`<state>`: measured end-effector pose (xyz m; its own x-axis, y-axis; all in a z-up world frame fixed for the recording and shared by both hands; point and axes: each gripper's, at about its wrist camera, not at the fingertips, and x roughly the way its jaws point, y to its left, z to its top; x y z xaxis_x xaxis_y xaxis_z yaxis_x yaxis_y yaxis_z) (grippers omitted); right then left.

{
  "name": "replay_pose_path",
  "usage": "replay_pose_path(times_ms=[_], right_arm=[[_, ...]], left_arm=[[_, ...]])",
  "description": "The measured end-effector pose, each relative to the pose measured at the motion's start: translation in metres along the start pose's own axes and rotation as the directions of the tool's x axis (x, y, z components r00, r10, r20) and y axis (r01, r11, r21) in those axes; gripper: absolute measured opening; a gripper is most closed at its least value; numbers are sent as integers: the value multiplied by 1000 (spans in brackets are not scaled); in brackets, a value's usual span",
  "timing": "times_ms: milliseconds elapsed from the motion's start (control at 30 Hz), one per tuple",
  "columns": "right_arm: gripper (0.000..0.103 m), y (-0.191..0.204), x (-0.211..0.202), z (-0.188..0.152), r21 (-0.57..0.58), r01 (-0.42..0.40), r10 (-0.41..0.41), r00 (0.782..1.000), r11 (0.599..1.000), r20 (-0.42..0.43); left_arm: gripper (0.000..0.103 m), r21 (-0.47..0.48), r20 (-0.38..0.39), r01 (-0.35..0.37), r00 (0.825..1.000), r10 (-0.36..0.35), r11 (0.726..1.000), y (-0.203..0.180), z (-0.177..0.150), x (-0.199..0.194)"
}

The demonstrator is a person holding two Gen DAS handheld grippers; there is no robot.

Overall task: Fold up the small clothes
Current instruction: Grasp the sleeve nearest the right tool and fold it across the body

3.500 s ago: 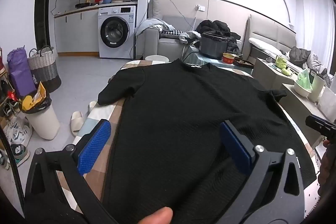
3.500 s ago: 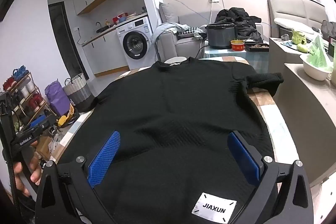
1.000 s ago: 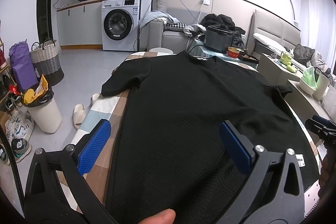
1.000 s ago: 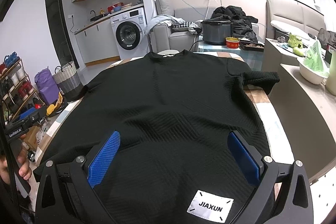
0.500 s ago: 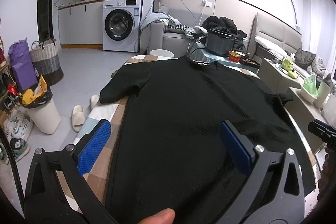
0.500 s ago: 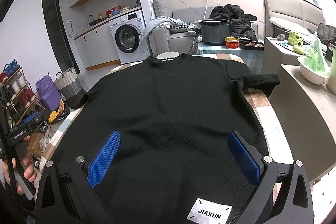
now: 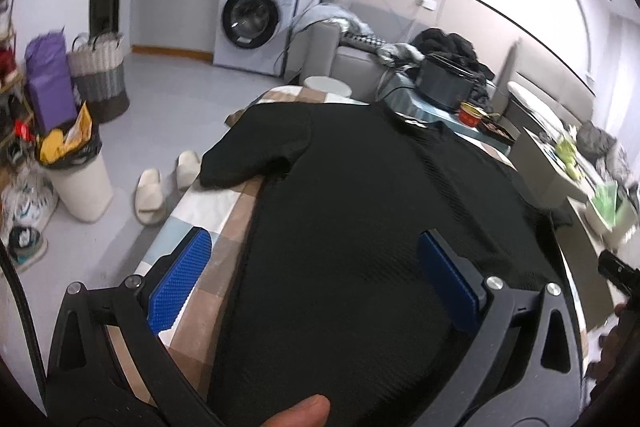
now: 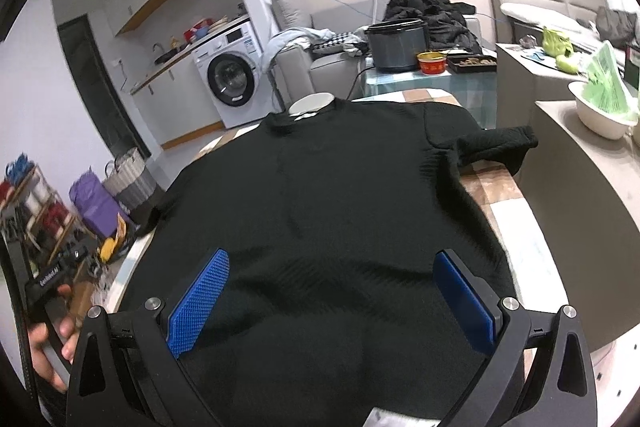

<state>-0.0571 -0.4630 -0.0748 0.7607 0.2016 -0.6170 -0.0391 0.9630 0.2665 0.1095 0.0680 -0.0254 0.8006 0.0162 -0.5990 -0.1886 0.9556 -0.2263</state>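
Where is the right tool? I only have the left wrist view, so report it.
Observer: The right tool is open over the black shirt near its hem, with nothing clamped.
Operator: Report the right sleeve.
Observer: The right sleeve lies bunched, its end at the table edge beside a grey counter.
Operator: Check the hem.
Observer: A white label shows at the hem, too blurred to read.

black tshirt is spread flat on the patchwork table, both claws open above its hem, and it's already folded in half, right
Not folded. The black tshirt lies spread flat on the patchwork table with both sleeves out, as the right wrist view shows. The left claw and right claw are open above its hem.
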Motion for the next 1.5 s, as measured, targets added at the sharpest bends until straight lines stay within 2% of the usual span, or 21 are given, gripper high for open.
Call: replay_pose_path(times_ms=[267,333,467,600,800,933,1033,1133,1167,1200,1267,1300,1367,1433,1500], right_arm=[[103,-44,25,34,131,18,-18,1000,991,1],[103,-56,32,40,176,17,-18,1000,984,0],[93,-85,50,49,272,55,-52,998,961,-19],[91,-116,65,56,397,72,-67,997,915,-27],[91,-163,90,72,557,101,-116,993,825,-10],[91,-189,115,87,634,114,-147,989,765,-2],[87,-207,133,95,677,116,-150,989,726,-9],[74,-223,150,103,701,159,-183,982,696,-42],[63,-228,155,106,700,178,-193,979,692,-58],[44,-231,160,108,694,181,-191,980,696,-63],[20,-233,162,111,674,209,-205,975,709,-86],[11,-231,159,112,664,208,-208,975,718,-80],[7,-219,151,115,606,207,-215,975,768,-60],[6,-204,142,117,540,180,-191,981,822,-36],[6,-194,138,119,493,175,-181,983,852,-35]], left_arm=[[101,-170,-58,-13,998,3,985,55,29,50],[91,-216,-73,1,997,-17,976,68,36,67],[85,-244,-90,4,996,-27,970,81,45,93],[85,-259,-115,-9,993,-21,966,90,54,125],[85,-285,-150,-24,989,-20,958,93,53,160],[85,-268,-153,-34,988,-8,963,86,51,168],[85,-266,-160,-44,987,1,963,85,48,170],[85,-265,-162,-46,987,3,963,84,46,169],[85,-264,-162,-47,987,4,963,84,46,169],[85,-263,-162,-48,987,5,964,84,46,170],[85,-261,-165,-62,986,18,963,85,45,171],[85,-266,-167,-69,986,25,961,87,45,173],[85,-294,-174,-75,984,23,953,95,44,175],[85,-345,-184,-72,983,8,936,104,43,180],[84,-404,-186,-56,982,-22,913,116,42,186]])
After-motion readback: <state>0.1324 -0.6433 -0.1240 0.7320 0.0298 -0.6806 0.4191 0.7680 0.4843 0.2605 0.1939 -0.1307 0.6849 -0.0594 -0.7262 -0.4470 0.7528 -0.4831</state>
